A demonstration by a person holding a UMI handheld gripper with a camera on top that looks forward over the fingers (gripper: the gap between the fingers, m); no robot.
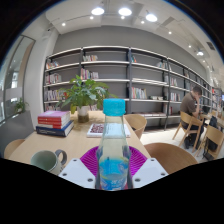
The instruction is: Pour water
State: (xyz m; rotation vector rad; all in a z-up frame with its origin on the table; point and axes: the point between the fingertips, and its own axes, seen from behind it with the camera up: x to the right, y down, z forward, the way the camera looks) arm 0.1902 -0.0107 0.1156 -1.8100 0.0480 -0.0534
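Standing on the wooden surface, a stack of books and a potted plant are seen at the left, with a green mug nearer the gripper. A clear water bottle with a blue cap is pinched upright between the jaws, both magenta pads pressed against its sides. Bookshelves are seen beyond, and a seated person at the right.
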